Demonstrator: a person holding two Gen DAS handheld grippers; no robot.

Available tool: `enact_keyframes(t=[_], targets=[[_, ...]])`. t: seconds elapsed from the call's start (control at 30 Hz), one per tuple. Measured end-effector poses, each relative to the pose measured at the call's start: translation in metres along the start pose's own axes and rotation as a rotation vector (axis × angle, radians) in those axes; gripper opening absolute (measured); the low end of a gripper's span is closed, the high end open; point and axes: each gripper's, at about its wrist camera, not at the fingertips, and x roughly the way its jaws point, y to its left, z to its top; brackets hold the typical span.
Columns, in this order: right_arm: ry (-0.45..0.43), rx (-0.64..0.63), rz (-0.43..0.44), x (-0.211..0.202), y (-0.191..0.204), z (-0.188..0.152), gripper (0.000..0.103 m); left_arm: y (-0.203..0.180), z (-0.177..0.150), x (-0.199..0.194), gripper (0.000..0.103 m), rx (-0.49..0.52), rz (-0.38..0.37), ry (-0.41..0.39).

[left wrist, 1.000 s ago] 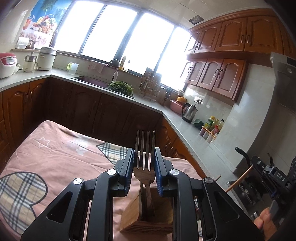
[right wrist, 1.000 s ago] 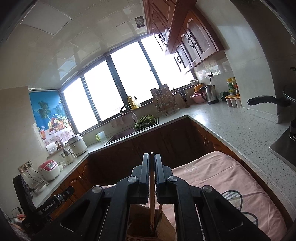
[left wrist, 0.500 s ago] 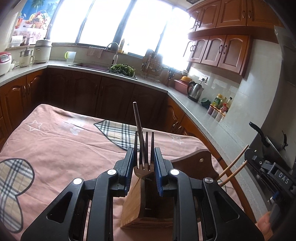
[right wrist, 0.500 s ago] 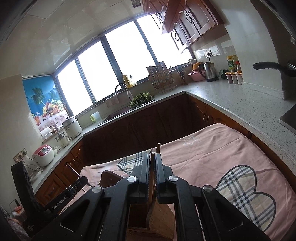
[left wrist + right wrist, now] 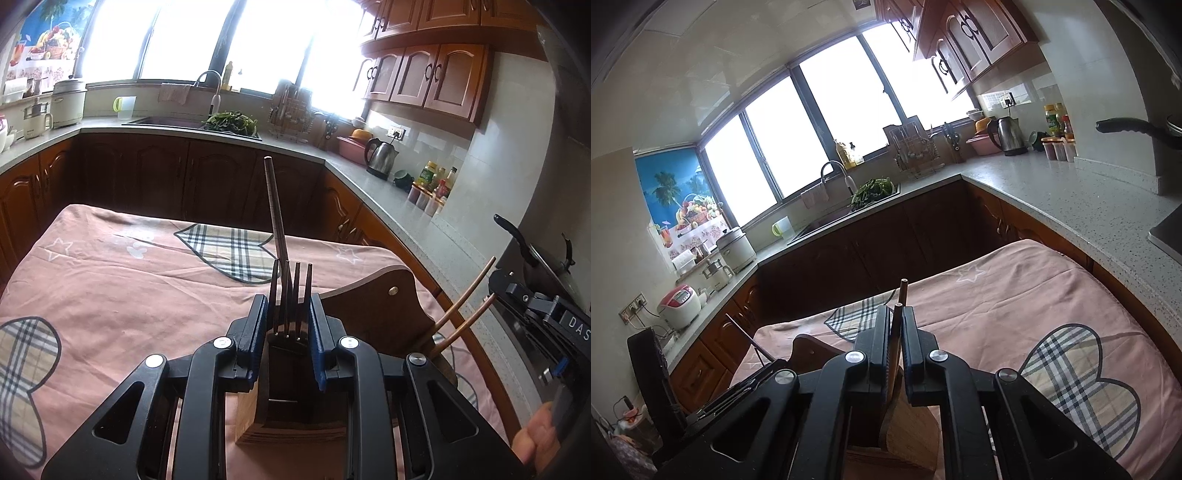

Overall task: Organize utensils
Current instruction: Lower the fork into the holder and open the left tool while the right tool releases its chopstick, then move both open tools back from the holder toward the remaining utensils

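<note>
Nearly done: left tongs (image 5: 289, 320) pinch a fork (image 5: 291, 295), right tongs (image 5: 895, 338) pinch chopsticks (image 5: 896, 332), both lowered into the wooden holder (image 5: 258, 410) beneath, unreleased.

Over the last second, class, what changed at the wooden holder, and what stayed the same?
Both grippers came down, lowering the fork and chopsticks deeper into the wooden holder. Nothing was released: the left gripper and right gripper stay clamped.
</note>
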Motion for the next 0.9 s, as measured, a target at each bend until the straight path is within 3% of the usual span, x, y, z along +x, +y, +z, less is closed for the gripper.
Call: enact_keyframes(t=[0.17,0.3,0.33,0.4,0.43,0.47,0.53,0.63,0.7,0.9], targets=[[0.009,0.011,0.004,0.001,-0.002,0.001,0.01,0.001,0.0,0.0,0.021,0.001,-0.001,0.011],[0.014,0.024,0.01,0.0,-0.004,0.001,0.011,0.002,0.001,-0.003,0.035,-0.007,0.003,0.007],[0.016,0.03,0.01,0.0,-0.004,0.001,0.015,0.003,0.001,-0.005,0.036,-0.009,0.002,0.003],[0.018,0.045,0.015,0.0,-0.007,0.002,0.032,0.003,0.002,-0.008,0.043,-0.011,0.0,0.005],[0.015,0.052,0.019,-0.002,-0.008,0.002,0.047,0.002,0.002,-0.01,0.045,-0.011,-0.005,0.003],[0.01,0.056,0.021,-0.004,-0.009,0.002,0.054,0.002,0.001,-0.013,0.048,-0.011,-0.007,0.0],[0.005,0.061,0.026,-0.008,-0.009,0.002,0.056,0.001,0.001,-0.02,0.053,-0.007,-0.011,-0.01],[-0.003,0.082,0.053,-0.016,-0.01,0.002,0.075,0.002,-0.001,-0.032,0.064,-0.007,-0.021,-0.02],[-0.008,0.089,0.066,-0.023,-0.009,0.0,0.08,0.003,-0.003,-0.039,0.075,-0.009,-0.018,-0.022],[-0.013,0.1,0.102,-0.043,-0.005,-0.006,0.094,0.012,-0.009,-0.063,0.085,-0.018,-0.017,-0.036]])
